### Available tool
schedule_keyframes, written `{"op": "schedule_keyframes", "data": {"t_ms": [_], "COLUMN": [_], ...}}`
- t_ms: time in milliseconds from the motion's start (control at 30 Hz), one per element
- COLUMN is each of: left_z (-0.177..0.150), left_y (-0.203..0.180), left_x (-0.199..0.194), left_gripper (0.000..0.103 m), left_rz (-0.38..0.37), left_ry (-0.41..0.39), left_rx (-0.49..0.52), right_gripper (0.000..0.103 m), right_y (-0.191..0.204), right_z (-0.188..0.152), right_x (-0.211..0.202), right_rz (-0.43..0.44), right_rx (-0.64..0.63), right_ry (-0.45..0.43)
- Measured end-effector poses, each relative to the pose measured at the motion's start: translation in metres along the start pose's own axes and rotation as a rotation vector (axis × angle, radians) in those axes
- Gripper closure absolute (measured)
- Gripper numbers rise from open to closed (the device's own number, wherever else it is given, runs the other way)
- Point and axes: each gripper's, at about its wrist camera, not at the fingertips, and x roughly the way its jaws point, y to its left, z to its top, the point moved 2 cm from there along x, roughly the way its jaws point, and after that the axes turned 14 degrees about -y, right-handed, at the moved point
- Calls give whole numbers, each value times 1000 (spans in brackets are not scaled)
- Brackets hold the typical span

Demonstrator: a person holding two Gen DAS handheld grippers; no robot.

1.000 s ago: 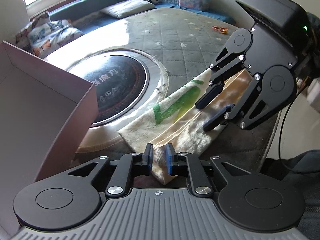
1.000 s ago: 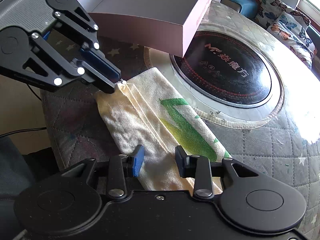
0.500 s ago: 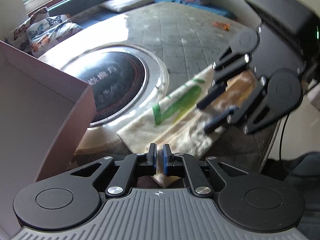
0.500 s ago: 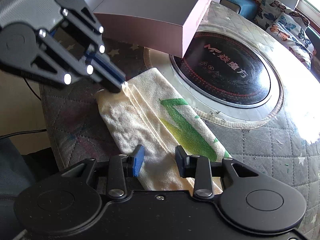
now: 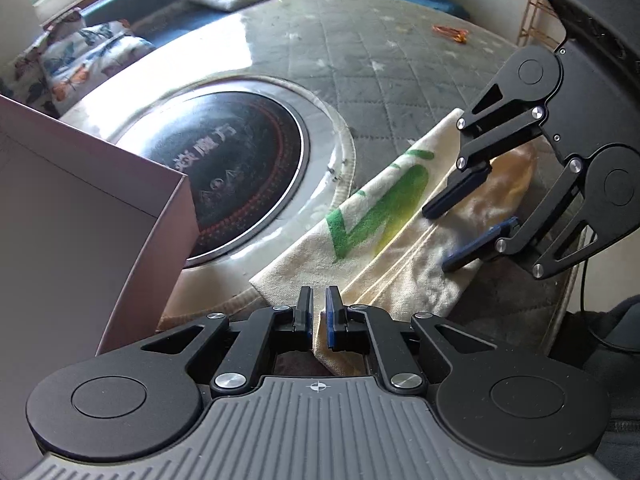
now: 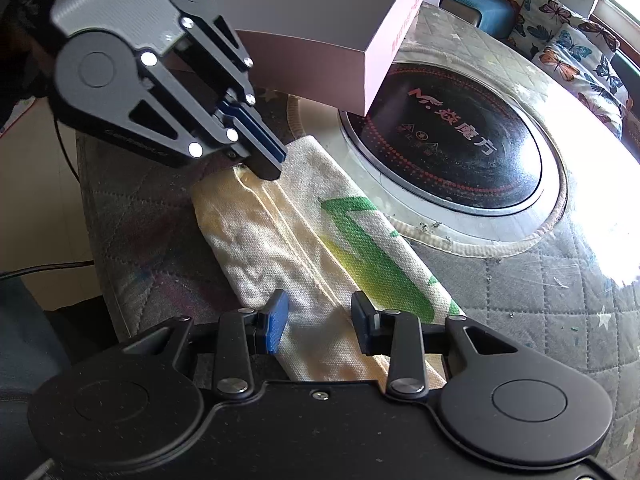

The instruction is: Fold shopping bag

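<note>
A cream canvas shopping bag (image 6: 304, 240) with a green print lies folded into a long strip on the quilted table, near its edge. My left gripper (image 5: 318, 306) is shut on the bag's (image 5: 384, 248) near end, with cloth pinched between the blue pads. The right wrist view shows that left gripper (image 6: 268, 164) at the strip's far end, by the seam lines. My right gripper (image 6: 320, 312) hangs open over the other end, its fingers straddling the seam without pinching it. From the left wrist view the right gripper (image 5: 436, 240) hovers just above the cloth.
A pink cardboard box (image 6: 320, 36) stands close behind the left gripper, and its wall (image 5: 80, 220) fills the left wrist view's left side. A round black cooktop (image 6: 444, 148) is set into the table beside the bag. The table edge and a cable (image 6: 40, 270) are on the left.
The left gripper has slid a little along the bag's end toward the box and cooktop, and its pads have drawn closer on the cloth. The right gripper has stayed still.
</note>
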Motion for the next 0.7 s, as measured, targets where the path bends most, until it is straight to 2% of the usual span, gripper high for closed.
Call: {"op": "schedule_keyframes", "data": {"t_ms": [133, 333, 367, 400, 467, 567, 700], "left_z": [-3, -3, 0, 3, 10, 14, 2], "left_y": [-1, -1, -2, -4, -8, -26, -67], "left_x": [12, 10, 1, -7, -23, -38, -38], "left_gripper": [98, 98, 98, 98, 98, 96, 92], "left_rz": [0, 17, 46, 40, 28, -23, -126], "left_ry": [23, 5, -33, -65, -131, -182, -167], "left_rx": [33, 52, 66, 62, 53, 111, 246], "right_gripper": [65, 65, 65, 65, 65, 65, 65], "right_y": [0, 0, 0, 0, 0, -1, -3], "right_z": [0, 0, 0, 0, 0, 0, 1], "right_x": [0, 0, 0, 0, 0, 0, 1], "right_rz": [1, 1, 1, 1, 2, 4, 16], "right_rx": [2, 4, 4, 4, 4, 5, 9], "right_ry": [-1, -3, -3, -3, -3, -2, 4]}}
